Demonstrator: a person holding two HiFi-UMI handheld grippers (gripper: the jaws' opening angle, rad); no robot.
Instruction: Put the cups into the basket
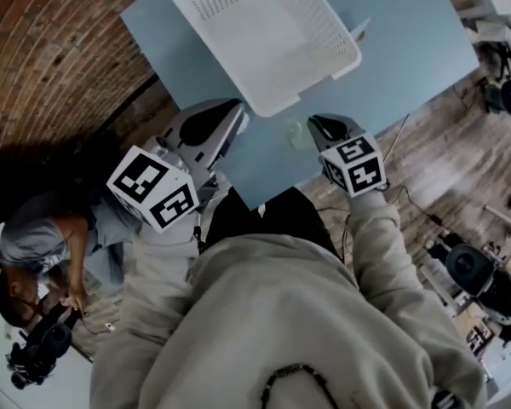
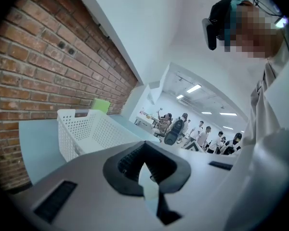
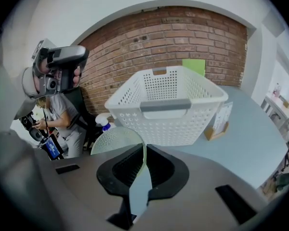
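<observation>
**A:** Nearest first: how many grippers, and how are their jaws?

**B:** Two. The right gripper (image 3: pixel 144 147) is pinched narrow on the thin wall of the cup (image 3: pixel 116 139). The left gripper (image 2: pixel 144 165) is closed with nothing in it.

**A:** How many cups, and which way does it point?

**B:** One. It bulges toward nine o'clock from those jaws, over the table's (image 3: pixel 245 143) near edge. I can't tell its long axis.

**A:** And farther out?

**B:** One white basket (image 3: pixel 166 105) at twelve o'clock, mouth up.

Basket (image 1: pixel 324 24) white and perforated, table (image 1: pixel 409 41) pale blue, cup (image 3: pixel 118 139) seemingly pale green.
</observation>
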